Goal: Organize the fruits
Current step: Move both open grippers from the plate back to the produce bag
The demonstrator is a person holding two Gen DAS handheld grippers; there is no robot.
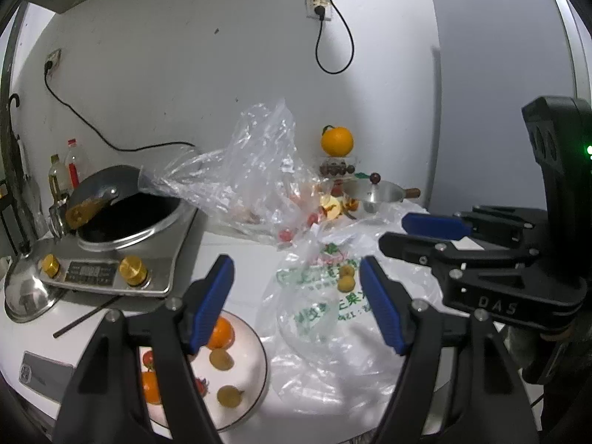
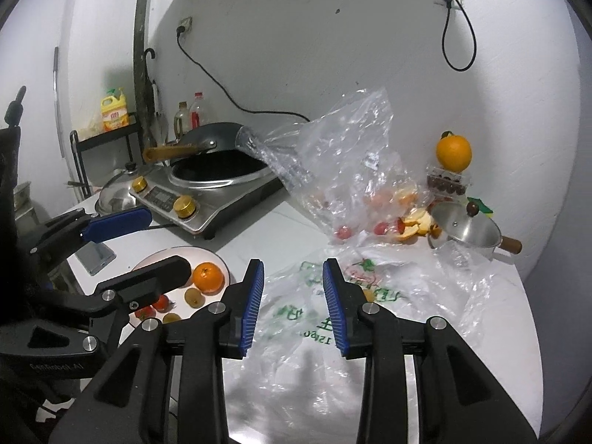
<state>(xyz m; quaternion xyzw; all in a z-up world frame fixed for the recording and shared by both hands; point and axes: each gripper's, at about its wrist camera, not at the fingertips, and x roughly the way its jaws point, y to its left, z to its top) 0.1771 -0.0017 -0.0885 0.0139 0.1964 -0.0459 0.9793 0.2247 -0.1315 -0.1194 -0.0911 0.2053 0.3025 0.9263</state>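
Note:
A white plate [image 1: 248, 351] at the near left holds an orange [image 1: 221, 333], small yellow-brown fruits [image 1: 229, 396] and cherry tomatoes [image 1: 148, 359]. My left gripper [image 1: 296, 305] is open above the plate's right edge and a printed plastic bag [image 1: 325, 318], nothing between its pads. Two small yellow fruits [image 1: 346, 277] show through that bag. My right gripper [image 2: 294, 305] hovers over the same bag [image 2: 314, 318], its pads a little apart with nothing between them. Each gripper appears in the other's view: right gripper [image 1: 418, 236], left gripper [image 2: 148, 248]. A clear bag [image 2: 344, 162] behind holds cherry tomatoes [image 2: 342, 231].
An induction cooker [image 1: 122, 259] with a dark wok stands at the back left, a steel lid [image 1: 26, 292] beside it. A large orange [image 1: 336, 140] sits on a clear box of dark fruits [image 1: 336, 168] by the wall. A small steel pot [image 1: 373, 194], peel and a phone [image 1: 44, 373] lie around.

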